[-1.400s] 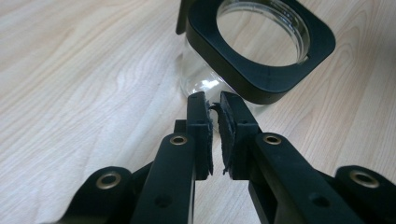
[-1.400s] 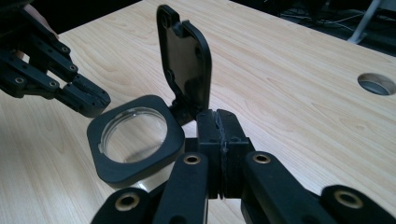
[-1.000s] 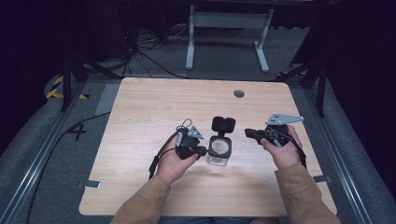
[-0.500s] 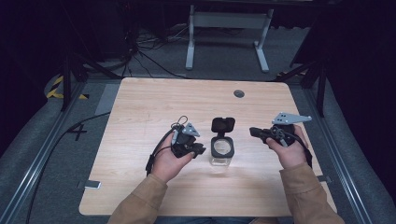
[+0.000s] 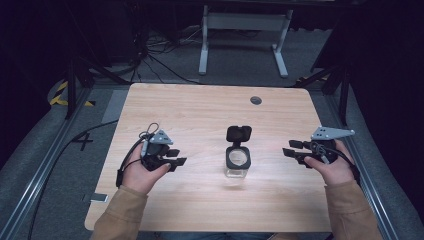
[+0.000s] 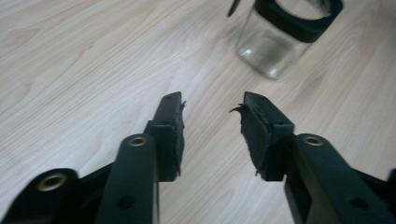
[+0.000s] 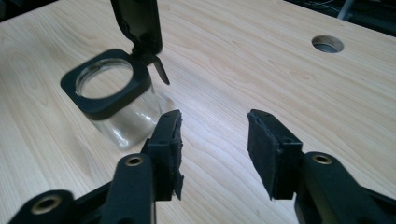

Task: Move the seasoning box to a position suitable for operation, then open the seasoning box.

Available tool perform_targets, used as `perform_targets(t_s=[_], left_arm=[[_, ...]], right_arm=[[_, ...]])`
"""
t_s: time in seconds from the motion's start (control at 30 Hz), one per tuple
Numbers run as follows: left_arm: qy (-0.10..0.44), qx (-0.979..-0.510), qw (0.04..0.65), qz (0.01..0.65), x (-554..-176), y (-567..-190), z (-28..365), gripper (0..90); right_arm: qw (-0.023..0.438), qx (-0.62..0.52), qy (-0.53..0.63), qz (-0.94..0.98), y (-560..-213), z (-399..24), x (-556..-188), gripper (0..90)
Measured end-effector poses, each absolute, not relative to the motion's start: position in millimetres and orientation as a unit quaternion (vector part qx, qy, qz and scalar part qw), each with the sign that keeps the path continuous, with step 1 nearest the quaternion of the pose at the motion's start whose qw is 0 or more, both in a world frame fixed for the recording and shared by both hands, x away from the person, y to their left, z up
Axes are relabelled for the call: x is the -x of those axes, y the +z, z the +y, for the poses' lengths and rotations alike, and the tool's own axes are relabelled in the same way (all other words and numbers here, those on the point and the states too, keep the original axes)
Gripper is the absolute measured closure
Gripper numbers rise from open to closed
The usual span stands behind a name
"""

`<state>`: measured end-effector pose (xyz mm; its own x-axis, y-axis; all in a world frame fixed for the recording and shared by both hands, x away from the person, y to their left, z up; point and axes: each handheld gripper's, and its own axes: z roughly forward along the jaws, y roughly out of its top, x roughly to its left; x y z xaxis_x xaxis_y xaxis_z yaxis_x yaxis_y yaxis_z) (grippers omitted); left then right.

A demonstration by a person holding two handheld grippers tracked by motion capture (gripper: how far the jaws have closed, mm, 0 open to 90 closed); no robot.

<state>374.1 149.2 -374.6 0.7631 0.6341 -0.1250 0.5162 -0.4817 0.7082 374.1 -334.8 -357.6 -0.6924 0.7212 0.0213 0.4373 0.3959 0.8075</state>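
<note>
Grippers: two, one per hand.

Left gripper (image 5: 172, 157): jaws parted by a clear gap, nothing between them; bare wood seen through the gap in the left gripper view (image 6: 212, 126). Two black pads, both frayed at the edges. Held above the left part of the table, pointing toward the jar, well apart from it. Grey three-cornered plate on top; one black cable looping behind the left hand (image 5: 137, 172).

Right gripper (image 5: 295, 151): jaws likewise parted, nothing held; bare wood between them in the right gripper view (image 7: 215, 144). Held above the right part of the table, pointing toward the jar, well apart from it. Grey plate on top. Gripped by the right hand (image 5: 332, 167).

Jar (image 5: 238, 164): one, clear glass, square-sided, upright near the middle of the table, between the two grippers, touched by neither. Black collar round the mouth. Looks empty.

Lid (image 5: 238, 134): one, black, hinged to the collar, flipped open and standing up at the far side of the jar.

Table (image 5: 200, 110): one, light wood, rounded corners. Round hole (image 5: 256, 100): one, near the far edge.

Sleeves: two, tan.
</note>
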Motion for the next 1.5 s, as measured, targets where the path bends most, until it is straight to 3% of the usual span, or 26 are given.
perform_targets(t_s=[0.37,0.53,0.8,1.07,1.5], left_arm=[[0.076,-0.860,0.352,0.361,-377.2,-399.1,185.6,35.4],[0.073,-0.860,0.328,0.384,-384.9,-417.6,199.0,30.4],[0.068,-0.866,0.305,0.391,-388.1,-435.1,200.5,29.1],[0.035,-0.879,0.285,0.380,-386.4,-440.0,196.4,32.1],[0.032,-0.887,0.274,0.369,-384.8,-437.9,191.8,30.5]], right_arm=[[0.162,-0.380,0.371,0.832,-378.3,-365.6,-367.9,42.7],[0.154,-0.385,0.350,0.840,-400.2,-374.3,-370.5,40.7],[0.142,-0.391,0.333,0.846,-426.8,-375.8,-372.3,40.2],[0.129,-0.389,0.324,0.853,-429.2,-374.9,-370.3,41.3],[0.119,-0.373,0.295,0.872,-433.8,-366.4,-367.5,39.1]])
